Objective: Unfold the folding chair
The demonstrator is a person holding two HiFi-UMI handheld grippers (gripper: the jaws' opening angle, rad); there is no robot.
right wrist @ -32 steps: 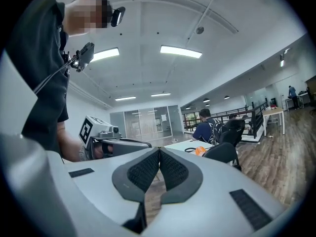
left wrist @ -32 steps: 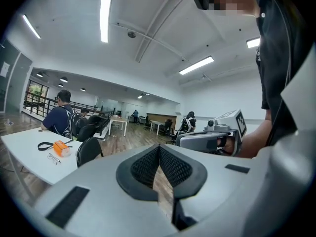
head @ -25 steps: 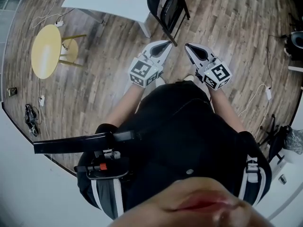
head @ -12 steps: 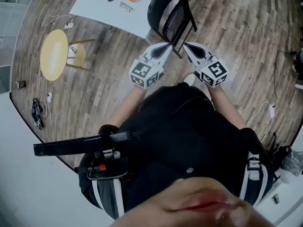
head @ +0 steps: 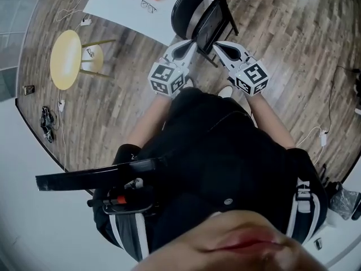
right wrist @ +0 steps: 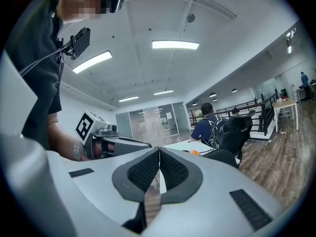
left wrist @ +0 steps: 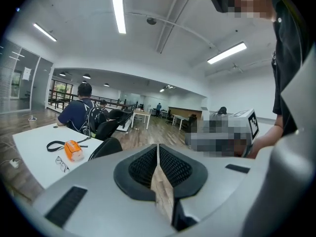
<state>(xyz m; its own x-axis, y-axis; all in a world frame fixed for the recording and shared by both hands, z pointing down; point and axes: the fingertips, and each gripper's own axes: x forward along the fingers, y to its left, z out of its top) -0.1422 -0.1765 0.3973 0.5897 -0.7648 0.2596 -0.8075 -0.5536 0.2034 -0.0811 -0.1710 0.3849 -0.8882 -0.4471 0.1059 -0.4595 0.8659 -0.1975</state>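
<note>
The black folding chair [head: 197,10] stands at top centre, beside the white bench [head: 121,7]. Just below it, the left gripper [head: 190,45] and right gripper [head: 218,45] have their fingers closed, empty.

Head view: the folding chair [head: 194,10] and the white table [head: 121,7] are both cut off at the top edge. The chair's lower frame passes behind the tips of the left gripper [head: 189,44] and right gripper [head: 219,45]. Left gripper view: only the chair's dark top [left wrist: 105,147] shows above the gripper body. The clutter [head: 46,123] at far left is too small to identify.
</note>
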